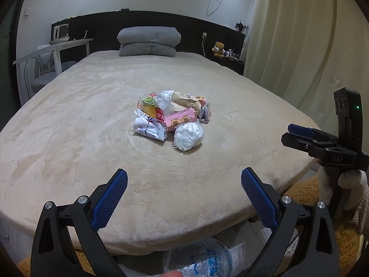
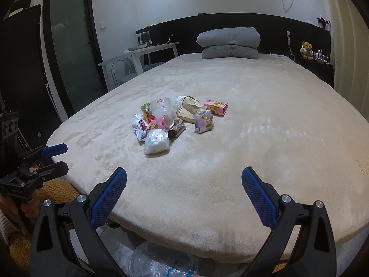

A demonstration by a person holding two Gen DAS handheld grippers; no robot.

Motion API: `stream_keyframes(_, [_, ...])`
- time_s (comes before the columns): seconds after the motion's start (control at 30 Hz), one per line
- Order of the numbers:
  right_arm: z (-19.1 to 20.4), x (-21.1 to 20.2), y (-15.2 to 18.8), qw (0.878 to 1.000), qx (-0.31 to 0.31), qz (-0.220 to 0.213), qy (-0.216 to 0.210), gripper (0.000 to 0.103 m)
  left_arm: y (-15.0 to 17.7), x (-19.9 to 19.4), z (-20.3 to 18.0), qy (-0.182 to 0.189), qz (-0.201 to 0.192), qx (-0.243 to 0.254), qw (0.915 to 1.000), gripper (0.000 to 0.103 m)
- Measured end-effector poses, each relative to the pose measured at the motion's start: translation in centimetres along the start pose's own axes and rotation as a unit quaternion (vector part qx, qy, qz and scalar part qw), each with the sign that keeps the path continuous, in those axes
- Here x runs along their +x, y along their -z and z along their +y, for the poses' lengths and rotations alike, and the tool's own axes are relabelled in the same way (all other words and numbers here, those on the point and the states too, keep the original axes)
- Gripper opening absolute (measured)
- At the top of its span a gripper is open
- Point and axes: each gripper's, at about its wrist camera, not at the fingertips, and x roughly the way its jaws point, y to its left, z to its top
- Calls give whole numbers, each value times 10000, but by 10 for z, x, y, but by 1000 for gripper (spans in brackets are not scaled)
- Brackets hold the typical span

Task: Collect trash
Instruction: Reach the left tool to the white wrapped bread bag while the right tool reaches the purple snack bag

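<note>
A pile of trash lies in the middle of the beige bed: a white wrapper, a white crumpled bag, a pink carton, a clear plastic cup and paper bits. It also shows in the right wrist view. My left gripper is open and empty over the bed's near edge. My right gripper is open and empty too, well short of the pile. Each gripper shows in the other's view, the right and the left.
A clear plastic bag lies on the floor below the bed's foot, also in the right wrist view. A folded grey duvet sits at the headboard. A white desk stands left; curtains hang right. A tan rug lies beside the bed.
</note>
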Motion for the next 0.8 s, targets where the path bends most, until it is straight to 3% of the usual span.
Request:
stream_keyframes(0.13, [-12,28,-23,9999,-64,73,106,99,-17,19,14,-113,160,-55,9998,97])
stream_keyframes(0.43, [-28,89,-61,9988,-294,389,-47,99,-53,75,39,-192,575,397,9974,97])
stream_keyframes(0.8, [-51,170,-75,9939,-425,991,-233,99,-72,154,66,-146,1109,807,9904,97])
